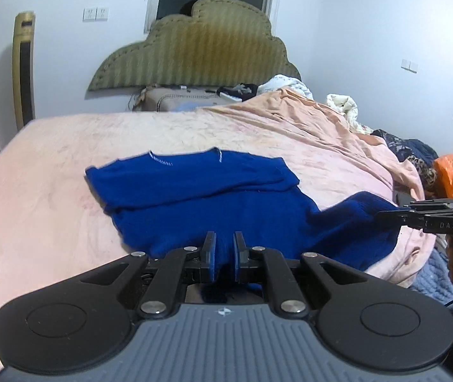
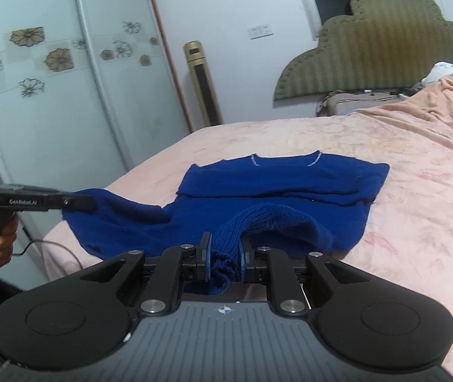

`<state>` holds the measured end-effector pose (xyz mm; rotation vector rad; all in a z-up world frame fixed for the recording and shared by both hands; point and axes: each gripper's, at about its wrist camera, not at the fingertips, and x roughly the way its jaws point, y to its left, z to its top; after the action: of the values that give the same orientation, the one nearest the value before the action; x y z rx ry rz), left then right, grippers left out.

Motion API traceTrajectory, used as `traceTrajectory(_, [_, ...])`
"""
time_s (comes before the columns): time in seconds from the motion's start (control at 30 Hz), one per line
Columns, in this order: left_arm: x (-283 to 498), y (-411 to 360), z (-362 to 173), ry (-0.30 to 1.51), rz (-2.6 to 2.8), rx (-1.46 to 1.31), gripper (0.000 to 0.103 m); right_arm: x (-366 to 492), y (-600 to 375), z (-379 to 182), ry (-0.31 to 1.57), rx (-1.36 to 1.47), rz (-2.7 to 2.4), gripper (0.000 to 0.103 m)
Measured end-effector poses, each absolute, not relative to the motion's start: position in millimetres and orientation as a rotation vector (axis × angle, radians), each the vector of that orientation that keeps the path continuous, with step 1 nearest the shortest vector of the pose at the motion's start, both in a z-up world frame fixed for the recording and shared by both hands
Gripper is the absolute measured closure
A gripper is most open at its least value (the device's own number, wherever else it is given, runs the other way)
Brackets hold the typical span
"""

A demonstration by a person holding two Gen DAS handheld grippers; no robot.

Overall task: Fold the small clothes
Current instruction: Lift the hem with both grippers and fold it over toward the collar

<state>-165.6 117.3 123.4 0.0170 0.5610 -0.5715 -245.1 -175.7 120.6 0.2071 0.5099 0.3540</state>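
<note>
A blue knitted sweater lies flat on the pink bed, neckline at the far side and its sleeves folded across the chest. My left gripper is shut on one corner of the near hem, blue cloth pinched between its pads. The right gripper comes in from the right edge, clamped on the other hem corner. In the right wrist view the right gripper holds a bunched ribbed hem of the sweater, and the left gripper pinches the raised corner at the left. Both hem corners hang lifted off the bed.
The pink bed sheet spreads wide around the sweater. An olive headboard stands at the far end. Piled clothes and an orange bag crowd the right. A gold tower unit and wardrobe doors stand left.
</note>
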Motion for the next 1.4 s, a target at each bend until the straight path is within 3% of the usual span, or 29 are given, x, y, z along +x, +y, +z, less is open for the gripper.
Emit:
traceTrajectory(0.27, [-116.8, 116.9, 114.2, 0.631, -0.483, -0.029, 0.093, -206.6, -183.4, 107.9, 0.533, 0.273, 0.294, 0.094])
traceTrajectory(0.3, [-113.2, 117.3, 110.2, 0.662, -0.494, -0.027, 0.093, -201.8, -184.0, 104.8, 0.545, 0.277, 0.268, 0.094])
traceTrajectory(0.33, [-111.6, 118.8, 105.6, 0.688, -0.504, -0.023, 0.093, -198.2, -187.4, 100.4, 0.570, 0.294, 0.260, 0.083])
traceTrajectory(0.37, [-109.7, 120.3, 99.1, 0.726, -0.515, -0.009, 0.091, -196.0, -191.6, 94.8, 0.599, 0.314, 0.259, 0.084])
traceTrajectory(0.4, [-108.2, 121.1, 91.2, 0.769, -0.521, 0.007, 0.084, -194.8, -195.8, 88.0, 0.634, 0.335, 0.261, 0.078])
traceTrajectory(0.47, [-108.8, 121.6, 72.7, 0.846, -0.508, 0.030, 0.056, -195.0, -199.2, 71.8, 0.707, 0.367, 0.288, 0.057])
traceTrajectory(0.5, [-111.2, 121.5, 63.5, 0.872, -0.496, 0.044, 0.031, -196.4, -198.0, 63.2, 0.748, 0.370, 0.298, 0.045])
traceTrajectory(0.53, [-115.2, 120.7, 52.7, 0.887, -0.485, 0.065, 0.023, -198.2, -195.4, 55.1, 0.787, 0.367, 0.306, 0.041])
traceTrajectory(0.73, [-137.0, 115.8, 12.3, 0.973, -0.504, 0.131, 0.022, -209.8, -168.8, 18.3, 0.923, 0.453, 0.465, 0.041])
traceTrajectory(0.77, [-140.5, 114.1, 11.8, 0.964, -0.511, 0.144, 0.022, -211.8, -160.6, 17.8, 0.923, 0.433, 0.495, 0.041])
traceTrajectory(0.8, [-142.5, 111.7, 12.3, 0.962, -0.527, 0.150, 0.024, -212.5, -154.6, 18.2, 0.922, 0.413, 0.511, 0.051])
traceTrajectory(0.83, [-144.7, 110.1, 14.5, 0.958, -0.540, 0.141, 0.046, -211.8, -150.9, 18.1, 0.928, 0.395, 0.513, 0.067])
traceTrajectory(0.87, [-144.8, 110.3, 17.0, 0.961, -0.565, 0.122, 0.061, -210.9, -148.9, 18.1, 0.932, 0.373, 0.501, 0.077])
traceTrajectory(0.9, [-143.1, 111.4, 19.8, 0.973, -0.586, 0.101, 0.087, -210.2, -149.7, 19.4, 0.926, 0.371, 0.494, 0.084])
traceTrajectory(0.93, [-141.0, 112.8, 21.2, 0.983, -0.594, 0.080, 0.094, -210.9, -151.9, 21.7, 0.914, 0.384, 0.500, 0.087])
traceTrajectory(1.4, [-120.6, 151.6, 101.4, 0.690, -0.586, -0.175, 0.096, -201.9, -210.1, 90.9, 0.560, 0.610, 0.409, 0.091])
